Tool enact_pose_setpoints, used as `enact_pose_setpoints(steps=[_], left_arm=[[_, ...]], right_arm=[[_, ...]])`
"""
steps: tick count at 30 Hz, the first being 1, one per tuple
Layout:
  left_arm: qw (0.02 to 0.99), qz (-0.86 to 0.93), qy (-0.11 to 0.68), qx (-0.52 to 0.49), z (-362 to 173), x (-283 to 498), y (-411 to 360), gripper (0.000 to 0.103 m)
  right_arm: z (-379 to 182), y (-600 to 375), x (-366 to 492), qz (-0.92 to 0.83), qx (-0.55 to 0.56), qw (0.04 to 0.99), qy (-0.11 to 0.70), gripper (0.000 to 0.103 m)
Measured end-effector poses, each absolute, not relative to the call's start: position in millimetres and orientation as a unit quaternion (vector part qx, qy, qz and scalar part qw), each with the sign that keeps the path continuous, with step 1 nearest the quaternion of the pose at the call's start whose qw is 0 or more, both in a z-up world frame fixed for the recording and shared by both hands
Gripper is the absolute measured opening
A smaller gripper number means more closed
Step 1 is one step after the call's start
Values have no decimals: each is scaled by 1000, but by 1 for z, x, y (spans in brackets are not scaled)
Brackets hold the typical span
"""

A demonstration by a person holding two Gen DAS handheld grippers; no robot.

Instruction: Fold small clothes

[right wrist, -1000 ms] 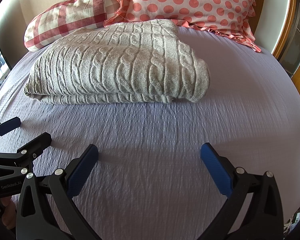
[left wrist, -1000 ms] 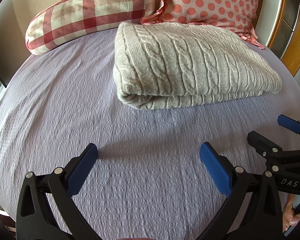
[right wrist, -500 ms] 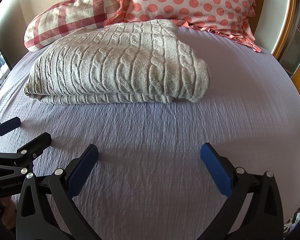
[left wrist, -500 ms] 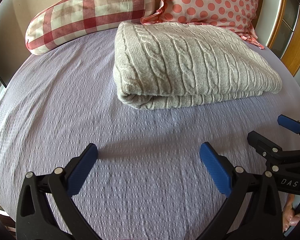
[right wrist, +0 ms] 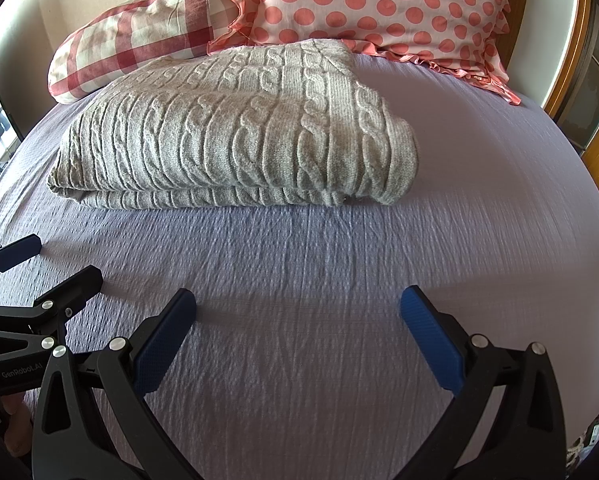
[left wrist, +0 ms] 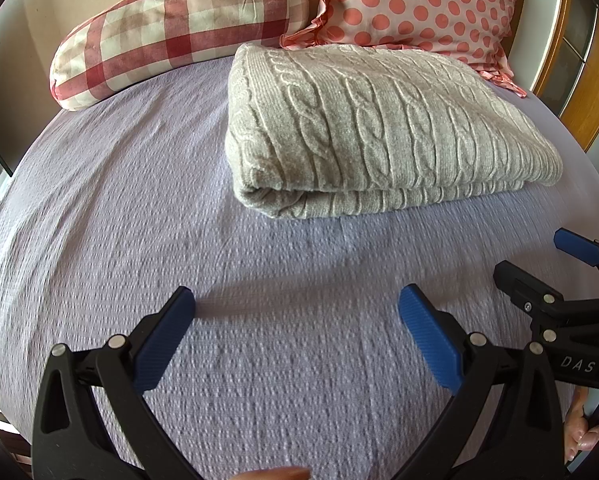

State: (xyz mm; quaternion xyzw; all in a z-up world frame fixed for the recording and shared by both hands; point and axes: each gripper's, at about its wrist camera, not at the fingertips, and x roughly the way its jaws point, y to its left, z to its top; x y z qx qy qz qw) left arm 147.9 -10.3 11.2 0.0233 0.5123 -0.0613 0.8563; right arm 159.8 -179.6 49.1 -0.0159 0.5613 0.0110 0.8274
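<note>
A grey cable-knit sweater (left wrist: 375,128) lies folded into a thick rectangle on the lilac bed cover; it also shows in the right wrist view (right wrist: 235,136). My left gripper (left wrist: 297,312) is open and empty, hovering over bare cover in front of the sweater, apart from it. My right gripper (right wrist: 297,312) is open and empty too, in front of the sweater's right half. Each gripper shows at the edge of the other's view: the right gripper (left wrist: 539,268) at the right edge, the left gripper (right wrist: 51,264) at the left edge.
A red-and-white checked pillow (left wrist: 171,28) and a pink polka-dot pillow (left wrist: 411,4) lie behind the sweater at the head of the bed. The lilac cover (left wrist: 99,220) spreads all around. A wooden frame (left wrist: 587,72) stands at the right edge.
</note>
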Motion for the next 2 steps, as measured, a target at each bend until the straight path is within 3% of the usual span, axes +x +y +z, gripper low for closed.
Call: enact_pose_setpoints(steps=[2], left_arm=[[856,-61,512,23,11,148,-10,101]], right_arm=[[49,-180,160,11,-16,827,561,102]])
